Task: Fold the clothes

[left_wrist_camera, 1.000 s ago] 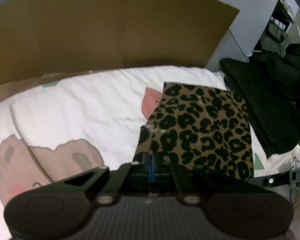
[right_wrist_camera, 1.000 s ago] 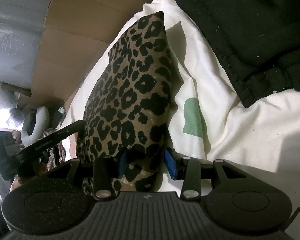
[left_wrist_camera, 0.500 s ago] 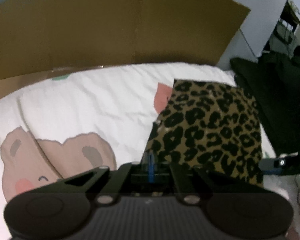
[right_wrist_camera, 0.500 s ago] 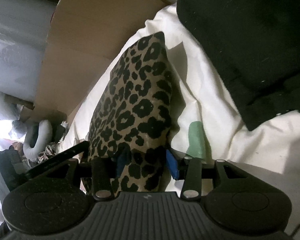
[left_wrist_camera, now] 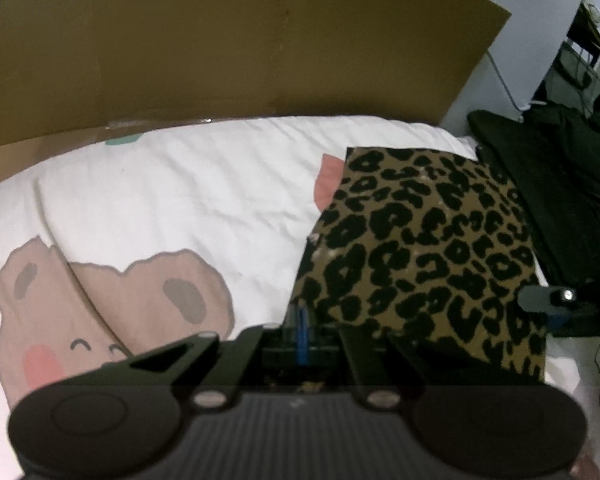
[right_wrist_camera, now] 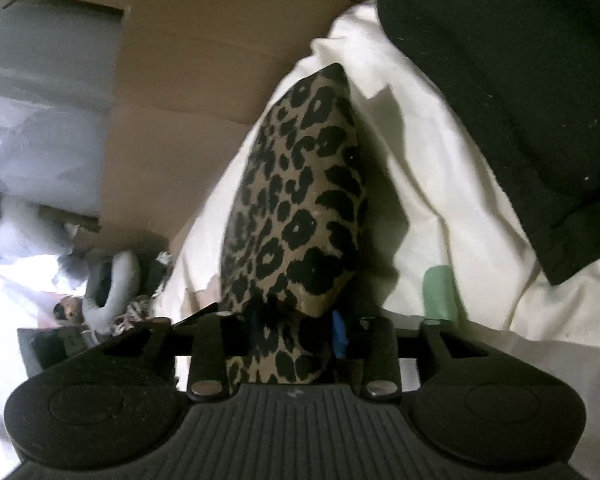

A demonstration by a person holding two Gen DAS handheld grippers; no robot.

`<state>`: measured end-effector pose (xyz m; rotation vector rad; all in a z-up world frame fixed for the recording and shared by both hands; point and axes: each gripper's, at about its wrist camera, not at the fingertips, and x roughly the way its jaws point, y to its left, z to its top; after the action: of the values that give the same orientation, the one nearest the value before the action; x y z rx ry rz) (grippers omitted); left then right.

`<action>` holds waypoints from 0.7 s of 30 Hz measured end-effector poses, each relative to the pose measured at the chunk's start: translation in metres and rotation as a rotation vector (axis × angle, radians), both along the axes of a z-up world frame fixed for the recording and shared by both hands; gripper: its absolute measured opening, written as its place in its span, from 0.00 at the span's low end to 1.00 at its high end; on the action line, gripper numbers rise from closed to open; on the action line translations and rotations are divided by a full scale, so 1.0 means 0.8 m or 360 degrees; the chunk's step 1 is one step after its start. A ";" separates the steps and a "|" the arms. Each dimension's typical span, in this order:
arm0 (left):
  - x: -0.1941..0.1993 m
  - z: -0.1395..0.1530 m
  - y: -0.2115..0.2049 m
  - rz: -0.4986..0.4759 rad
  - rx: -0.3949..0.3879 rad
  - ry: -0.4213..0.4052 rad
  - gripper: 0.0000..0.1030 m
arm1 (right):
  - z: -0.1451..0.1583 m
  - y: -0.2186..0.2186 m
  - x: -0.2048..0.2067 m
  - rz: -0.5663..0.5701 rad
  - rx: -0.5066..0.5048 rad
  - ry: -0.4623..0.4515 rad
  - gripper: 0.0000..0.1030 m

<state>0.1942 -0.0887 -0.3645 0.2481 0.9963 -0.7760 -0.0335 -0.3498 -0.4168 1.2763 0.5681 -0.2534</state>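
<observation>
- Leopard-print garment (left_wrist_camera: 428, 248): folded into a flat rectangle, lying on the white bedding at centre right of the left wrist view; in the right wrist view (right_wrist_camera: 300, 208) it runs up the middle of the frame as a tapering wedge, one end lifted off the bedding.
- Left gripper (left_wrist_camera: 302, 320): lower centre of its own frame, jaws fully together, blue pads pressed into a single line at the garment's near left corner; whether cloth is pinched between them cannot be told.
- Right gripper (right_wrist_camera: 296, 324): lower centre of its frame, jaws closing, a thick fold of the garment between the blue pads, which press into it on both sides. It also shows at the right edge of the left wrist view (left_wrist_camera: 556, 300), at the garment's right edge.
- White bedding (left_wrist_camera: 188, 200): wrinkled, printed with a pink-brown bear face at lower left and a small green patch (right_wrist_camera: 440, 292).
- Black clothing (right_wrist_camera: 500, 80): piled at upper right of the right wrist view, just beside the leopard piece, resting on the bedding.
- Cardboard sheet (left_wrist_camera: 220, 48): standing along the far edge of the bedding, filling the upper part of the left wrist view.
</observation>
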 end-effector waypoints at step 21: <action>0.001 -0.003 -0.006 -0.0015 0.0050 -0.0009 0.01 | -0.035 -0.020 0.010 -0.0039 0.0175 -0.0092 0.35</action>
<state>0.1947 -0.0938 -0.3671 0.2822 1.0033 -0.7685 -0.0259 -0.3656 -0.4445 1.3931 0.5227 -0.2071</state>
